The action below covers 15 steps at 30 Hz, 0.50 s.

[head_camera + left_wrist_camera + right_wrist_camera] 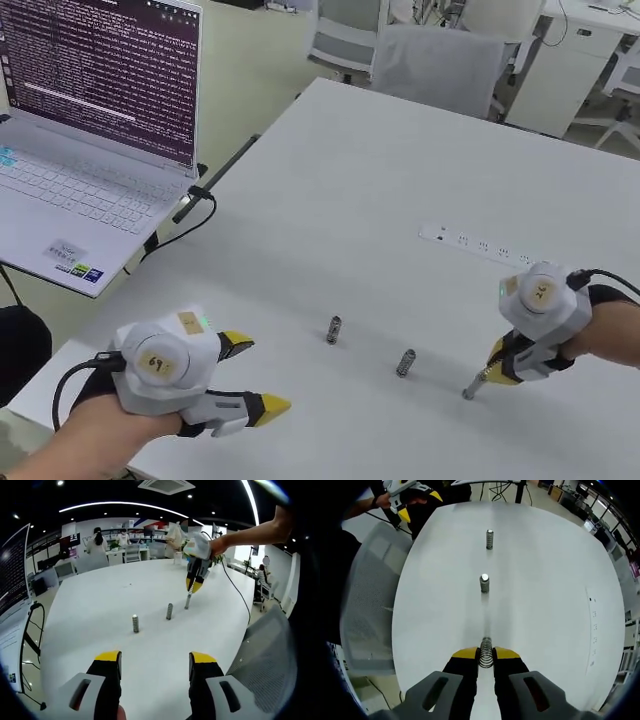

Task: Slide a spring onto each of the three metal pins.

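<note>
Two metal pins, each wearing a spring, stand upright on the white table: one (334, 329) (135, 623) (489, 539) nearer my left gripper, the other (405, 362) (169, 611) (484, 583) in the middle. My right gripper (505, 365) (485, 655) (195, 584) is shut on a third spring (485, 652). Below the jaws, a slim metal piece (475, 383) (188, 601) slants down to the table; I cannot tell how far the spring sits on it. My left gripper (255, 375) (155, 657) hovers open at the near left with nothing between its fingers.
An open laptop (90, 120) sits on a side table at the left, with a black cable (175, 235) running from it. A white power strip (480, 245) lies on the table beyond the pins. Grey chairs (435, 60) stand at the far edge.
</note>
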### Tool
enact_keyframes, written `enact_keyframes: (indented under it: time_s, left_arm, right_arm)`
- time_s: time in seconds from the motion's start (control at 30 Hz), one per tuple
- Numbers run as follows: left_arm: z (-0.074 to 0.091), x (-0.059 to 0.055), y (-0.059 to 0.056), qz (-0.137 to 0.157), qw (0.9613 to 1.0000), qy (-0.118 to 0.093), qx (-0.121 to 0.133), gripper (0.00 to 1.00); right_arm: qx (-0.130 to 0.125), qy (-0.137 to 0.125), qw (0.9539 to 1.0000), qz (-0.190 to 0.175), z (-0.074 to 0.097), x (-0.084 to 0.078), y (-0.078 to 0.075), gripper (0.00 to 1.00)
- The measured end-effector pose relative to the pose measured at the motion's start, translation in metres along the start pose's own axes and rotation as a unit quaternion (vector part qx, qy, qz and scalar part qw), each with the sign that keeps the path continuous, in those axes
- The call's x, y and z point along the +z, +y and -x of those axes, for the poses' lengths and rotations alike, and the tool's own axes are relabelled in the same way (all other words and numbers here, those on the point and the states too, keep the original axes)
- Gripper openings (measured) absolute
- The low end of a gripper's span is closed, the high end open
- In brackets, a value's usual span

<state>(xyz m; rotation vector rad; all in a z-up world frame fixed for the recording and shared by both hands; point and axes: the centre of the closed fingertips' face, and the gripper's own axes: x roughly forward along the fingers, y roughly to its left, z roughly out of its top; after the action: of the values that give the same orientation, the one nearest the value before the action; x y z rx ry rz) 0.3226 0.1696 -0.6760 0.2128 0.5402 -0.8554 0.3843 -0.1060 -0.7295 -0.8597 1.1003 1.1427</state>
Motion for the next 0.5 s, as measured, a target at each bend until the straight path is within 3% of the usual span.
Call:
enact_keyframes:
  time_s: [0.5]
  left_arm:
    - [0.002, 0.005, 0.004, -0.001, 1.0, -0.003, 0.002, 0.5]
  right_arm:
    - [0.006, 0.02, 0.9995, 0.025, -0.017, 0.001, 0.0, 0.09]
